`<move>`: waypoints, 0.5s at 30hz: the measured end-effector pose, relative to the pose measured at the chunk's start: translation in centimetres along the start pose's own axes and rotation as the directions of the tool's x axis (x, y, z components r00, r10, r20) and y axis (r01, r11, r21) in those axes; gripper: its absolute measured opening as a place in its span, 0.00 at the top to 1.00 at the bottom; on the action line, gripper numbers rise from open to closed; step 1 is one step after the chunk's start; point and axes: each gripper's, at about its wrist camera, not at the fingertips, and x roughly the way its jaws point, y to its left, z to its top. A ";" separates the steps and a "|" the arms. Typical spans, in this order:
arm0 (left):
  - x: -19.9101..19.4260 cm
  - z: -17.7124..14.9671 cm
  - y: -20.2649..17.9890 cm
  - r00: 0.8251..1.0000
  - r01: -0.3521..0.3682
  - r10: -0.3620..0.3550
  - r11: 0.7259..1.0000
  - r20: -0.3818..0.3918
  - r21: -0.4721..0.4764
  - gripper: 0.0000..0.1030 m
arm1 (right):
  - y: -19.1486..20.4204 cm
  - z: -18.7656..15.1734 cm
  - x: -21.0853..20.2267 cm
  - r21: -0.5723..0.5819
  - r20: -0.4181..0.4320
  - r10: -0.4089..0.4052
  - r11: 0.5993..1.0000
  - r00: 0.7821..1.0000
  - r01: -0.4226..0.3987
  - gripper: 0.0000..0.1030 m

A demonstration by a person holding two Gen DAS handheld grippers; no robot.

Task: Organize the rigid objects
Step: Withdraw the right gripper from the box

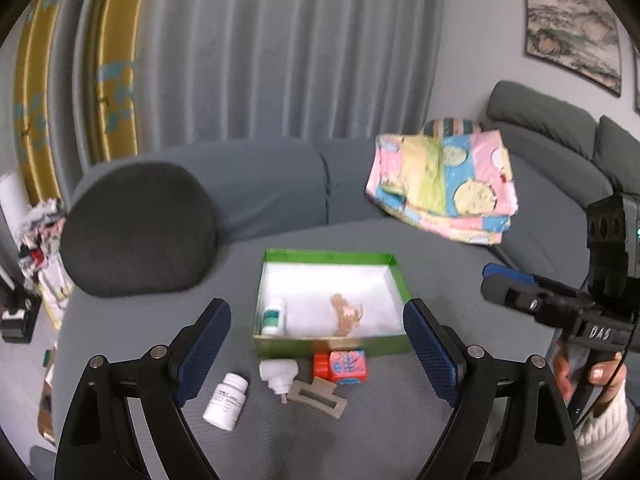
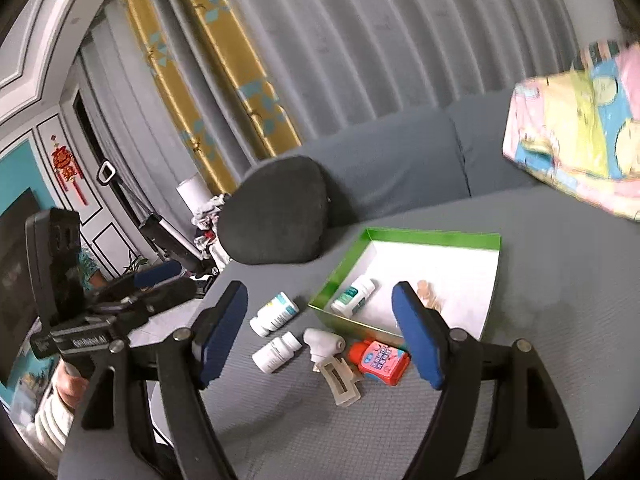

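Note:
A green box [image 1: 394, 270] with a white inside sits on the grey sofa seat; it holds a teal-label bottle [image 1: 274, 316] and a tan clip [image 1: 346, 314]. In front lie a white bottle [image 1: 226, 400], a white plug-in piece [image 1: 278, 376], a beige hair claw [image 1: 318, 396] and a red-pink bottle [image 1: 342, 366]. My left gripper [image 1: 318, 344] is open and empty above these. My right gripper [image 2: 320, 328] is open and empty; its view shows the box [image 2: 494, 292], two white bottles [image 2: 276, 312] [image 2: 276, 352], the claw [image 2: 340, 384] and the red-pink bottle [image 2: 380, 360].
A dark round cushion [image 1: 136, 228] leans on the sofa back left of the box. A folded pastel blanket [image 1: 444, 178] lies at the back right. Grey curtains hang behind. Clutter stands off the sofa's left end [image 1: 36, 240].

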 end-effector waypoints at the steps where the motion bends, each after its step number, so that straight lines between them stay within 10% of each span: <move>1: -1.1 0.4 -0.4 1.000 0.003 -0.004 1.000 0.020 0.012 0.10 | 0.6 0.2 -0.6 -0.020 0.006 -0.001 1.000 1.000 0.001 0.26; 15: -4.6 -0.9 -2.2 0.999 -0.020 0.017 0.997 0.052 0.070 0.03 | 3.8 -4.6 -0.6 -0.078 -0.095 0.063 0.994 0.993 -0.071 0.23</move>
